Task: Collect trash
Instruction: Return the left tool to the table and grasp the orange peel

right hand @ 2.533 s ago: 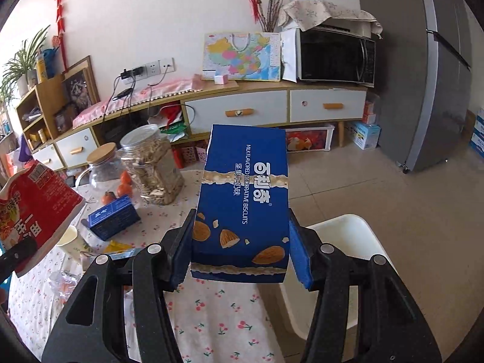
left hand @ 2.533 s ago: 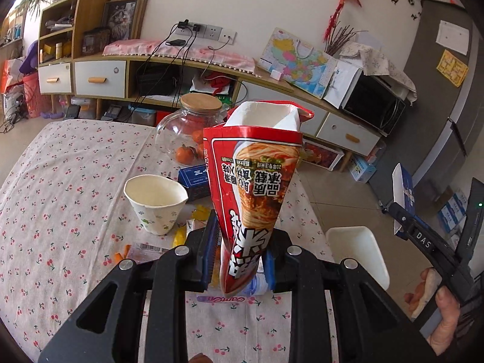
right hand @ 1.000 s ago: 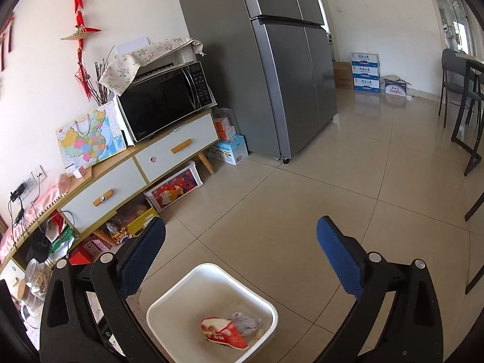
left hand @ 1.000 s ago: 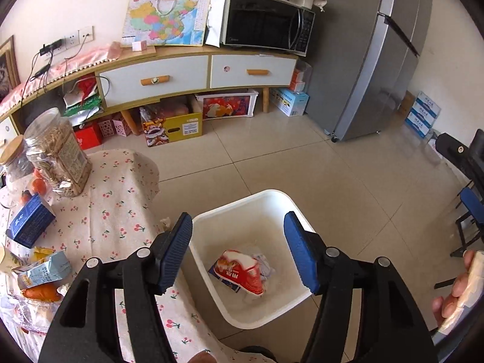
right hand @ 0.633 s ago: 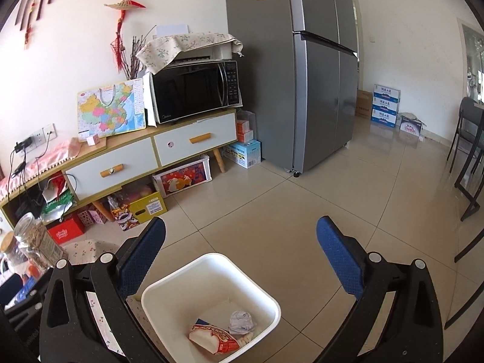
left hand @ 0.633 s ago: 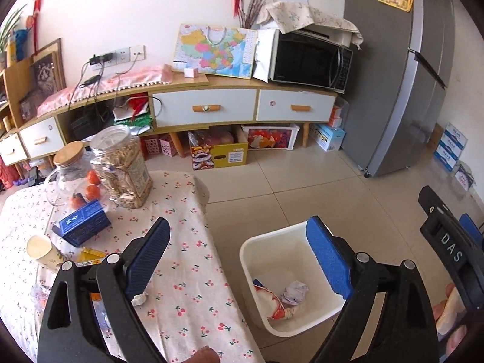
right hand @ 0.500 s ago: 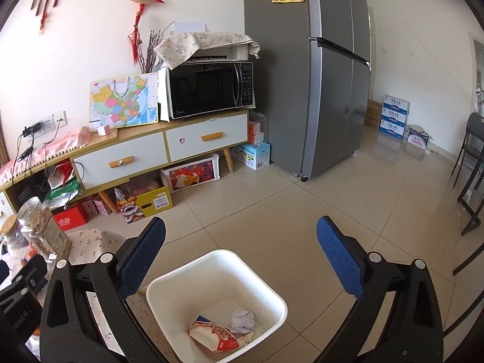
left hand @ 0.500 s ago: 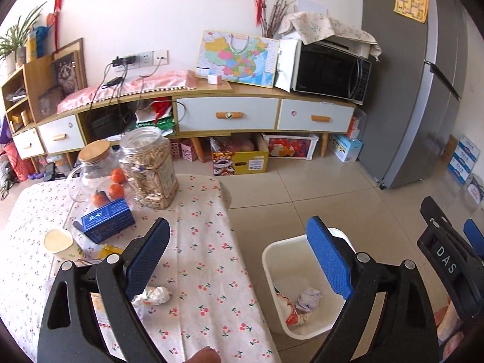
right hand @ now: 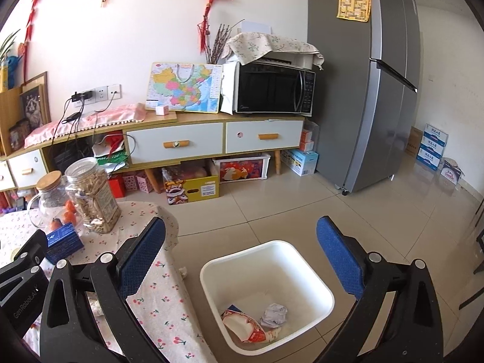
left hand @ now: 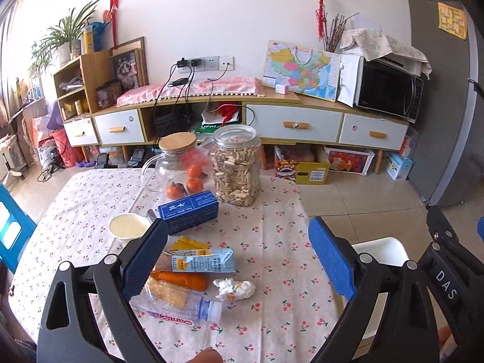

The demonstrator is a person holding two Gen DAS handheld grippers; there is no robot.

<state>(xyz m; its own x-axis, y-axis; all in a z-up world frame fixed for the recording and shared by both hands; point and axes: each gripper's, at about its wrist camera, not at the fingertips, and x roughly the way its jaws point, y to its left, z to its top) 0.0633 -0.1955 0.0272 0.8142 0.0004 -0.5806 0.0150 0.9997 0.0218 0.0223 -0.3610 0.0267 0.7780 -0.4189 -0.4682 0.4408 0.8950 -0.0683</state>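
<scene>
My left gripper (left hand: 237,230) hangs over the flowered table (left hand: 272,236); its jaws are opening with nothing between them. Below it lie a light-blue carton (left hand: 202,261), an orange wrapper (left hand: 181,281), a crumpled tissue (left hand: 234,287), a clear plastic bottle (left hand: 175,302) and a yellow wrapper (left hand: 187,243). A paper cup (left hand: 128,227) and a blue box (left hand: 189,210) stand just beyond. My right gripper (right hand: 241,227) is open and empty above the white bin (right hand: 263,246) on the floor. The bin holds a red noodle bag (right hand: 248,326) and crumpled paper (right hand: 273,314).
A glass jug of oranges (left hand: 178,163) and a jar of seeds (left hand: 237,166) stand at the table's far side. Behind are a low sideboard (left hand: 293,124), a microwave (right hand: 272,87) and a grey fridge (right hand: 363,90). A blue chair (left hand: 12,230) sits at the left edge.
Both grippers let go of the noodle bag and the biscuit box over the bin. The left gripper has swung from the bin back over the table with wider jaws. The right view turned left.
</scene>
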